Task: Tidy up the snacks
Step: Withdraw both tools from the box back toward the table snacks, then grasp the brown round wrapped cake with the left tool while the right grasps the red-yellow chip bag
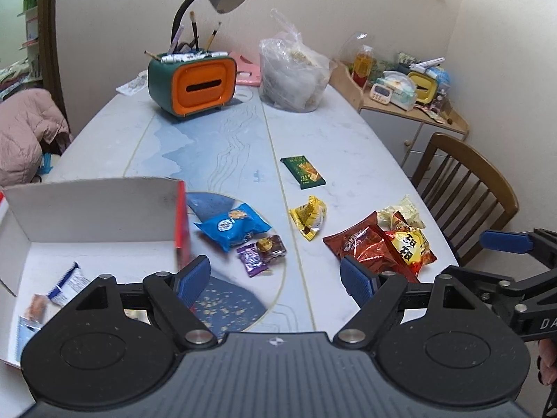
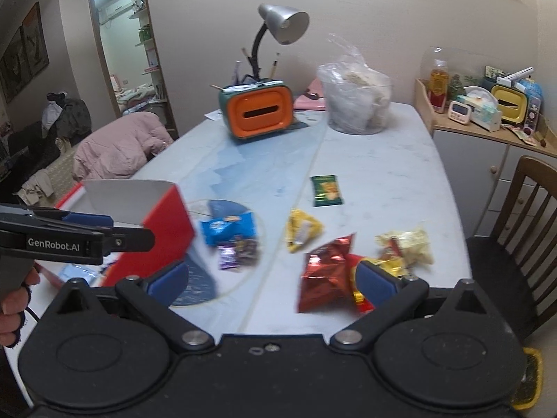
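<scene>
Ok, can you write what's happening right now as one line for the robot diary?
left gripper: open, empty | right gripper: open, empty | box: few snacks inside | blue pack, yellow pack, red bag: on table

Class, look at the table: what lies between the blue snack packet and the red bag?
In the left wrist view, a yellow packet lies between the blue packet and the red bag, on bare table.
</scene>
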The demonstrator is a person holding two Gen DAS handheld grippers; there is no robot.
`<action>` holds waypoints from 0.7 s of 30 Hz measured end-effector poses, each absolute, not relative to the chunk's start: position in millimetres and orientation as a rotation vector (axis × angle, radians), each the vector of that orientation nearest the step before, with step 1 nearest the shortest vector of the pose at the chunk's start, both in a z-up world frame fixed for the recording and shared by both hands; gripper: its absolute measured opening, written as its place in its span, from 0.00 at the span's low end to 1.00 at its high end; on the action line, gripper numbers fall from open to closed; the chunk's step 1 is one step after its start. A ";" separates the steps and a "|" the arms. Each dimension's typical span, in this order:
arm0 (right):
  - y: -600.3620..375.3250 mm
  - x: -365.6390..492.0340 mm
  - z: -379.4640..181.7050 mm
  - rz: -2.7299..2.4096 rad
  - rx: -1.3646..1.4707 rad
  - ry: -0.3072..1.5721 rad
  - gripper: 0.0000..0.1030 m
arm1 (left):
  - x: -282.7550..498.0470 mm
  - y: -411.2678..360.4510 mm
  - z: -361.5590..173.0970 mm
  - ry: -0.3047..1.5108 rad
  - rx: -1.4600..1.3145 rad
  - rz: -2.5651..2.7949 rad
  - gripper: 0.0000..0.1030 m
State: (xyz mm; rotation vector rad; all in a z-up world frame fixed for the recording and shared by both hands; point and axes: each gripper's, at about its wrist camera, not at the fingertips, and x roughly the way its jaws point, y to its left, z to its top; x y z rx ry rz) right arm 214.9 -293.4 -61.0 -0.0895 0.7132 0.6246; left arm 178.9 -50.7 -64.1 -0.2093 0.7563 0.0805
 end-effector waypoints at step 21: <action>-356.2 322.4 -138.2 0.619 -0.125 0.864 0.97 | 274.3 -77.4 -132.9 0.867 -0.239 0.189 0.78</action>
